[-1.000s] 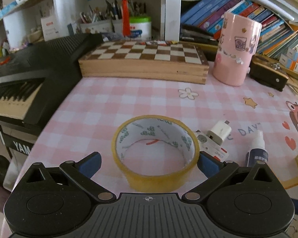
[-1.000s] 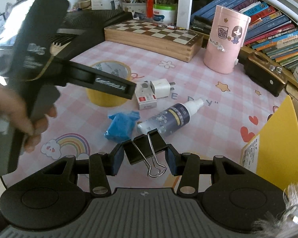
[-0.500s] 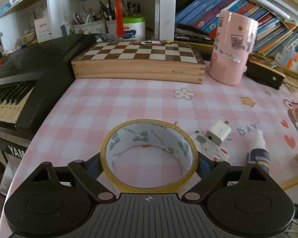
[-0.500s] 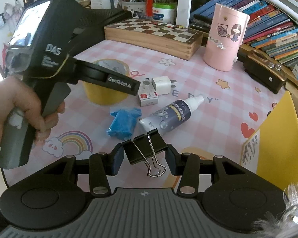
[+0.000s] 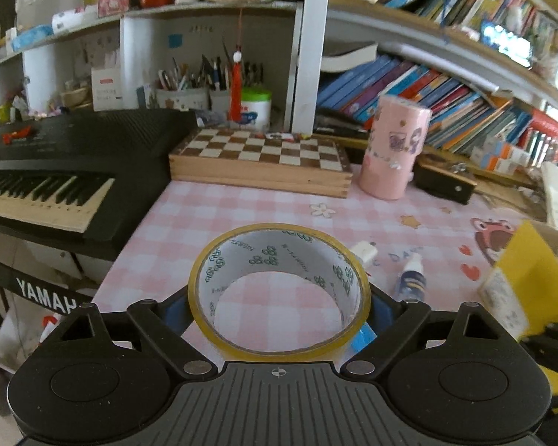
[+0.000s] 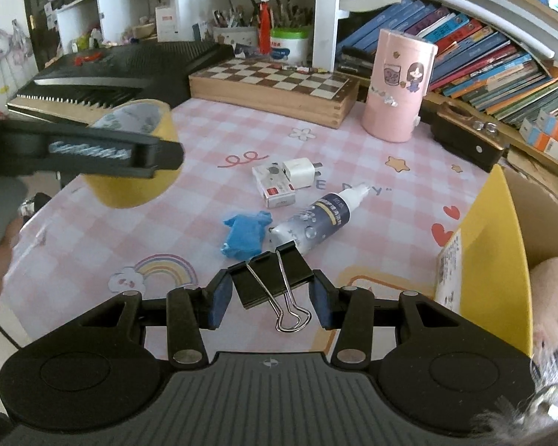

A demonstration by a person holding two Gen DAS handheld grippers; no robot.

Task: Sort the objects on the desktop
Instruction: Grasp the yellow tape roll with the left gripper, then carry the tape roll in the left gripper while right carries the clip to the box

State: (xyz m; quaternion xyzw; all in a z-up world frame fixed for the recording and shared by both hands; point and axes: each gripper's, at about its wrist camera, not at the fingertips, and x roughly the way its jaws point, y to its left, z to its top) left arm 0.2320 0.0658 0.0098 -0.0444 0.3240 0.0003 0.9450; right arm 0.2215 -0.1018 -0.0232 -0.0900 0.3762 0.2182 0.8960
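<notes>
Holding both grippers loaded at once looks like the plan here, probably so two things can go toward the box in one trip. The left gripper (image 5: 279, 308) is clamped across the outside of a wide roll of yellowish clear packing tape (image 5: 279, 290), blue pads pressing on opposite sides of the ring with its open core facing up and forward, which seems like the only sensible way to pinch something that hollow. From the right wrist view the roll (image 6: 134, 156) is clearly off the pink checked tablecloth (image 6: 241, 130), carried up in the air over the left part of the desk, with the tool roughly level. The right gripper (image 6: 268, 297) has its pads squeezed on the body of a black metal binder clip (image 6: 271, 278), the wire handles dangling back toward the camera, held low just above the cloth. An open cardboard box with a yellow flap (image 6: 494, 241) sits just to the right, so I'd guess that's where stuff gets dropped. Still lying loose on the cloth: a crumpled blue wrapper (image 6: 245, 234), a small dark spray bottle (image 6: 316, 219), a white plug adapter (image 6: 299, 171) and a little white-and-red carton (image 6: 273, 186).
</notes>
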